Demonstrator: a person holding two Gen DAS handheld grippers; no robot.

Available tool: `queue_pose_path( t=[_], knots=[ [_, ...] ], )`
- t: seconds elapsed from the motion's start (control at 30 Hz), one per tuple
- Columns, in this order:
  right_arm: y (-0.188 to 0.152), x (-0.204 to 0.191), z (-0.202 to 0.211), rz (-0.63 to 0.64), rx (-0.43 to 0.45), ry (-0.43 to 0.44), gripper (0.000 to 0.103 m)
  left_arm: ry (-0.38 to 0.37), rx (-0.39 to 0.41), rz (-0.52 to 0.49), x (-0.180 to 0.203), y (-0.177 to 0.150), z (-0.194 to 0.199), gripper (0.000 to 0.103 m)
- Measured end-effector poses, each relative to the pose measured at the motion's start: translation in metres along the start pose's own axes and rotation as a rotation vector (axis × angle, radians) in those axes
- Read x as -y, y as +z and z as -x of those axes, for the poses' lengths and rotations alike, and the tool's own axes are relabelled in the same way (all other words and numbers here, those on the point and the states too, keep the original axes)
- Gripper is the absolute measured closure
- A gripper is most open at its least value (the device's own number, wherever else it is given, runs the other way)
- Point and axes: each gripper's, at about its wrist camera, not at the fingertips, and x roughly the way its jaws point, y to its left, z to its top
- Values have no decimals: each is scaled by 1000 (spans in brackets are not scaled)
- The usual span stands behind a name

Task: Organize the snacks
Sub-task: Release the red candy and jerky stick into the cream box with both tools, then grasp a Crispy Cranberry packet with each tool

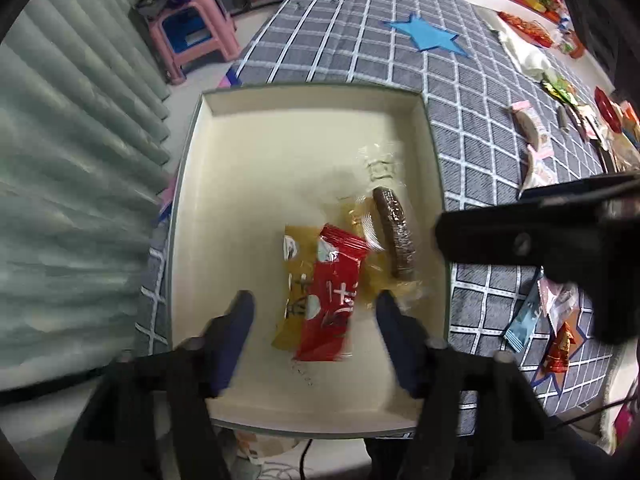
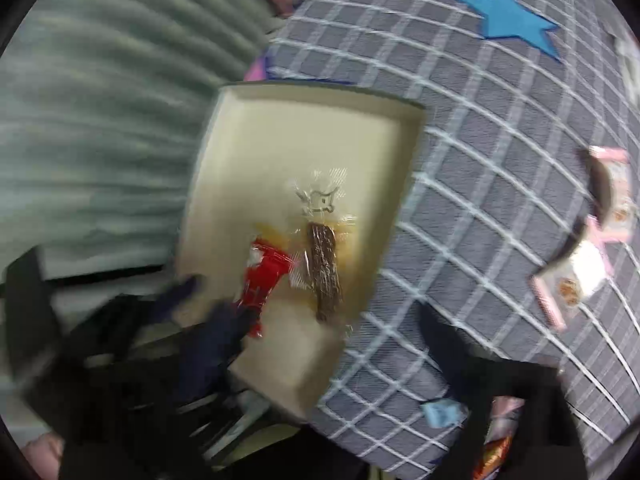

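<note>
A cream tray (image 1: 248,128) lies on the grey checked cloth. In it lie a red snack packet (image 1: 332,304), a yellow packet (image 1: 298,280) under it, and a brown bar in clear wrap (image 1: 394,232). My left gripper (image 1: 316,308) hovers open just above the red packet, its fingers on either side, holding nothing. The right gripper body (image 1: 540,236) shows at the tray's right edge. In the blurred right wrist view, my right gripper (image 2: 332,320) is open and empty over the tray's (image 2: 280,128) near right edge, close to the red packet (image 2: 264,280) and brown bar (image 2: 324,272).
More wrapped snacks lie on the cloth to the right: pink-white packets (image 1: 532,136), a light blue packet (image 1: 524,324), a red-orange one (image 1: 560,348). A blue star patch (image 1: 430,36) is further back. A green curtain (image 1: 72,160) hangs left; a pink stool (image 1: 192,36) stands behind.
</note>
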Motion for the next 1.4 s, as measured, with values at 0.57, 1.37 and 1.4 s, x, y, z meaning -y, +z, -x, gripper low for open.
queue_pose_path(
  t=[0.57,1.37,1.4],
  knots=[
    [-155,257,42,-709,57,-176,0,-150,-1,-398,204,81,-32,23],
    [-89,299,95,-491,134,-222,0,-191,-44,-311,180,65,-56,59],
    [-73,296,93,-466,137,-222,0,-204,-36,-286,167,60,-50,59]
  ],
)
